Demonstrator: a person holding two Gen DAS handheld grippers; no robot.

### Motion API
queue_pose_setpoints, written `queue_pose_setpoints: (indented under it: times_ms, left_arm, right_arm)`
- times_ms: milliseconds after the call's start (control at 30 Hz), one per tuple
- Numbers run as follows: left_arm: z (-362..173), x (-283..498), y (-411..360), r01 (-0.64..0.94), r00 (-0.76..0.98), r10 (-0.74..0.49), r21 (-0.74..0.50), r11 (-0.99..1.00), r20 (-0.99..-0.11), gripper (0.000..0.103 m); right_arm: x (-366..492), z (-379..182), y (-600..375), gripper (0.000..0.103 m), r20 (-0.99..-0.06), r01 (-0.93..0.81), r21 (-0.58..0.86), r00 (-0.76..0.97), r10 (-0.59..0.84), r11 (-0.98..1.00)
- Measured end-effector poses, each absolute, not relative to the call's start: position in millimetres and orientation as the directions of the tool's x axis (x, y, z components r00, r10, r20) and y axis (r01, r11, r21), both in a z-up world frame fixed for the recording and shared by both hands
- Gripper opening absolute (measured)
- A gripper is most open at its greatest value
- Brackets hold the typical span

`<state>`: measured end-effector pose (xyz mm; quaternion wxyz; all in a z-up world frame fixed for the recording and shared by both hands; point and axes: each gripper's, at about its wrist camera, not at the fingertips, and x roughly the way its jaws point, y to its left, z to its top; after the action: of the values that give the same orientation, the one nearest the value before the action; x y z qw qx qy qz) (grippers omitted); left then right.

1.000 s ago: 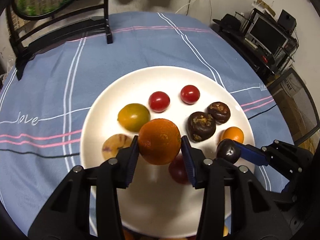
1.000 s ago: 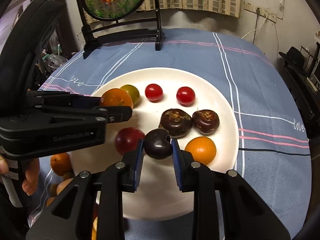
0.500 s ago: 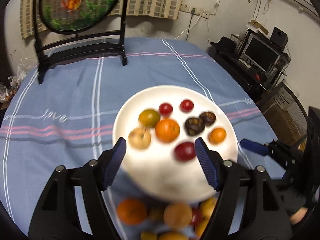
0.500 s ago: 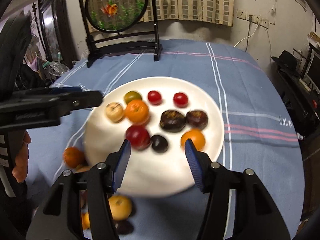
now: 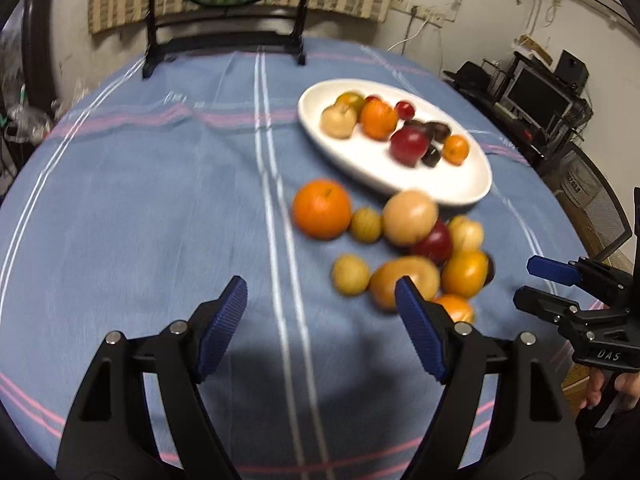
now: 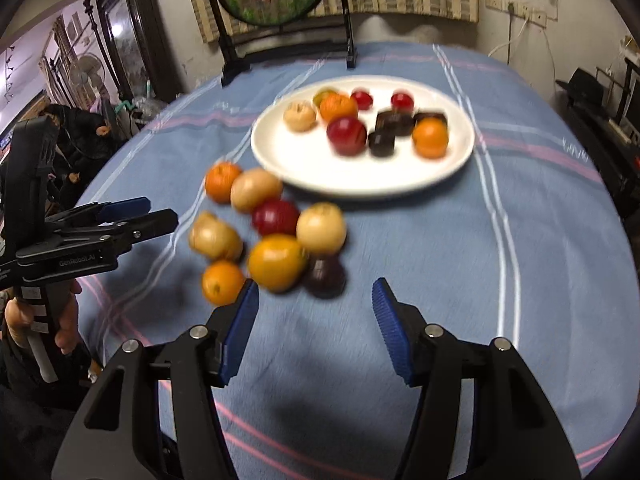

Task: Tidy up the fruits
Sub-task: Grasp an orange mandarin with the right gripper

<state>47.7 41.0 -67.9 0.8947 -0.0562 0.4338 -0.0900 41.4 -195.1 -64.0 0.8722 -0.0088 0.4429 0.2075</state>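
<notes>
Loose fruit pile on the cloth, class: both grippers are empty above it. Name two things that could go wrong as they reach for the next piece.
1. The loose fruits touch one another, so the right gripper, its jaws opening, may nudge a neighbour and set it rolling across the tablecloth.
2. The white plate already holds many pieces, so a newly placed fruit could knock into the red plum.

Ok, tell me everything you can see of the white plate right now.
The white plate is round, shallow and glossy, ceramic by its look, lying flat on the blue striped tablecloth. It holds about ten fruits in its far half: two oranges, a red plum, two small red ones, a tan one, a greenish one, and three dark pieces. Its near half is bare. A tan fruit from the loose pile sits against its near rim. Neither claw touches it.
</notes>
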Motion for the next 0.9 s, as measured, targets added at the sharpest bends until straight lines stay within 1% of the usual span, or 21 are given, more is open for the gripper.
queue_pose_setpoints:
  times_ms: [133,233,300,367,467,500,533,567,600,633,700,900]
  left_arm:
    - [-71,36,46,0.099,0.608,-0.204,-0.183,0.978,-0.767,0.078]
    - [-70,32,48,0.091,0.614,-0.195,-0.176,0.98,-0.765,0.078]
    - [-70,32,50,0.083,0.615,-0.194,-0.182,0.98,-0.764,0.078]
    - [-69,33,54,0.073,0.617,-0.192,-0.187,0.98,-0.764,0.078]
    - [-68,30,59,0.063,0.621,-0.189,-0.192,0.979,-0.761,0.078]
    - [-68,28,61,0.063,0.623,-0.19,-0.194,0.979,-0.759,0.078]
    - [-67,27,62,0.063,0.624,-0.191,-0.195,0.979,-0.758,0.078]
    - [-67,25,62,0.066,0.624,-0.194,-0.196,0.978,-0.757,0.078]
    - [-67,24,61,0.074,0.621,-0.202,-0.2,0.977,-0.757,0.078]
    - [-67,23,58,0.084,0.618,-0.209,-0.201,0.976,-0.757,0.078]
    - [-67,22,51,0.102,0.614,-0.219,-0.198,0.975,-0.758,0.078]
    - [-66,26,23,0.165,0.595,-0.264,-0.206,0.965,-0.759,0.078]
  right_arm:
    - [37,-66,-192,0.06,-0.775,-0.365,0.195,0.512,0.371,0.91]
    - [28,-61,-181,0.06,-0.76,-0.409,0.205,0.506,0.407,0.889]
    - [19,-58,-169,0.06,-0.727,-0.465,0.244,0.492,0.478,0.851]
    - [17,-58,-159,0.06,-0.712,-0.496,0.251,0.487,0.506,0.831]
    - [22,-68,-141,0.059,-0.737,-0.512,0.237,0.459,0.496,0.825]
    - [26,-74,-136,0.056,-0.746,-0.513,0.239,0.446,0.494,0.824]
    - [31,-78,-132,0.051,-0.755,-0.513,0.236,0.438,0.488,0.825]
    - [31,-80,-129,0.05,-0.758,-0.51,0.222,0.447,0.476,0.831]
    - [33,-82,-126,0.047,-0.757,-0.506,0.188,0.472,0.452,0.842]
    - [36,-86,-123,0.036,-0.763,-0.503,0.151,0.488,0.424,0.851]
    - [39,-86,-125,0.036,-0.757,-0.493,0.185,0.48,0.443,0.85]
    - [18,-76,-148,0.036,-0.757,-0.497,0.198,0.471,0.454,0.845]
